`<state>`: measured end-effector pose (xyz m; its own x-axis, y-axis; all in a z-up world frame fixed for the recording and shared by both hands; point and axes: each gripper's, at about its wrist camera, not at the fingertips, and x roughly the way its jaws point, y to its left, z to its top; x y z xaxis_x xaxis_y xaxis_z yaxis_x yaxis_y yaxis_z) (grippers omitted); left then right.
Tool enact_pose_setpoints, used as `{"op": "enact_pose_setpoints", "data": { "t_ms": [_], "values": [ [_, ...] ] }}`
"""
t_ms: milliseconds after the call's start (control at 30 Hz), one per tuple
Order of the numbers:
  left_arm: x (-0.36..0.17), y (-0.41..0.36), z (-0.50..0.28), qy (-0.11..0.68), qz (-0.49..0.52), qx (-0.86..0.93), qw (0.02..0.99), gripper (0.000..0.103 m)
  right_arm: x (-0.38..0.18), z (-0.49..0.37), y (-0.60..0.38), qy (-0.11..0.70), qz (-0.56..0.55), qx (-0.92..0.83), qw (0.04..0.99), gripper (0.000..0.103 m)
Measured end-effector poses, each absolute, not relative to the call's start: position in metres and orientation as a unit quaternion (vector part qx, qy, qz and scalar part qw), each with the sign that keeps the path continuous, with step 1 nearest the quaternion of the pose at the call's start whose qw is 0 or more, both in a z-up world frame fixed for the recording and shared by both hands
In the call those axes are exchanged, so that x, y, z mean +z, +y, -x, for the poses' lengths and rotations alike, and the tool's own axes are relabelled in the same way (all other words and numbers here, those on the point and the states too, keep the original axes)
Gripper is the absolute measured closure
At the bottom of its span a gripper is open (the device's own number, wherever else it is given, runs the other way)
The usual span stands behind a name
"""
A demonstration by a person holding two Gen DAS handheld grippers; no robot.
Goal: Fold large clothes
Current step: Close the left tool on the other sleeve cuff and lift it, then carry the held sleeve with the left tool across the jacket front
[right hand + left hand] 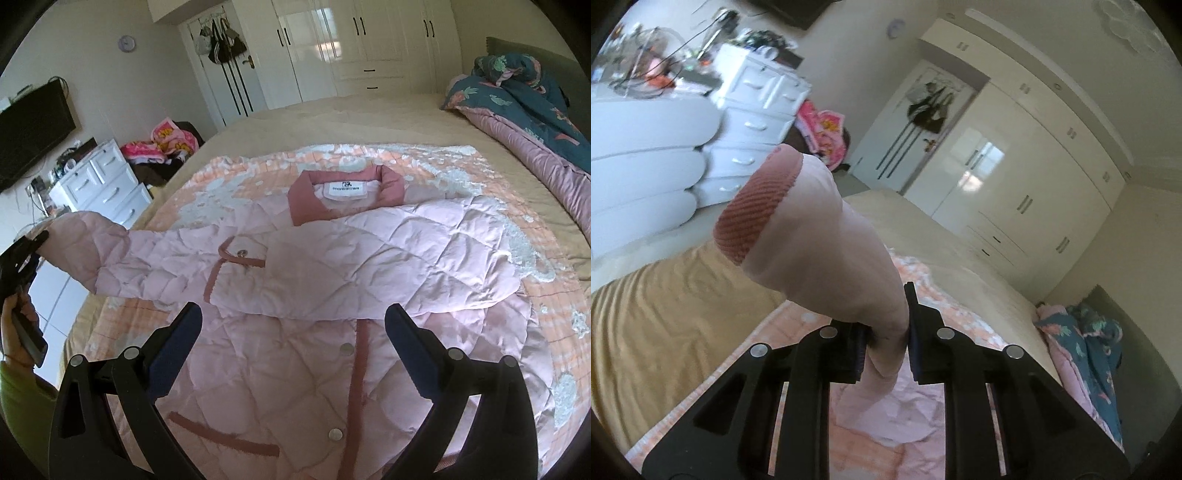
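Right wrist view, lowest in the frame: the right gripper point(293, 332) hangs with its jaws spread wide and nothing between them, hovering over the lower front of the pink quilted jacket point(332, 280), which lies face up on the peach patterned blanket point(517, 325) across the middle of the picture. One sleeve is already laid across the chest; the other sleeve point(110, 254) is lifted out toward the left edge, where the left gripper point(27, 254) pinches its end. Left wrist view confirms it: the jaws there are clamped on the sleeve just behind the ribbed cuff point(753, 221), which sticks up toward the upper left of that frame. To do this step well, I judge the sleeve should be carried over the chest in one smooth arc, kept taut so the padding does not bunch at the shoulder, and laid flat, straight across the chest. The free right gripper could press the jacket body so it does not drag. Farther up sit the rose collar point(306, 199), then the bed point(332, 107), the wardrobe point(369, 37).
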<state>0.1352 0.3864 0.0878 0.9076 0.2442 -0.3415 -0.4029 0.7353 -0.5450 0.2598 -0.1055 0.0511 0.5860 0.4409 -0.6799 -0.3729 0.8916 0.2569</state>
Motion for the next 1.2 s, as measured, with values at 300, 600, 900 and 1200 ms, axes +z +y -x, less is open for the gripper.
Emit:
{"op": "enact_pose_setpoints", "data": {
  "t_ms": [300,600,900,1200],
  "values": [
    [0.139,0.325,-0.149,0.124,0.268,0.134,0.946,0.093,0.060,-0.249,-0.139,0.384,-0.068,0.221,0.894,0.004],
    [0.164,0.260,-0.164,0.131,0.220,0.100,0.961,0.093,0.060,-0.241,-0.188,0.376,-0.107,0.203,0.898,0.004],
    [0.170,0.221,-0.180,0.142,0.186,0.074,0.969,0.093,0.061,-0.238,-0.225,0.367,-0.138,0.188,0.900,0.004],
    [0.167,0.177,-0.200,0.162,0.159,0.049,0.973,0.093,0.058,-0.240,-0.252,0.364,-0.164,0.188,0.898,0.004]
  ]
}}
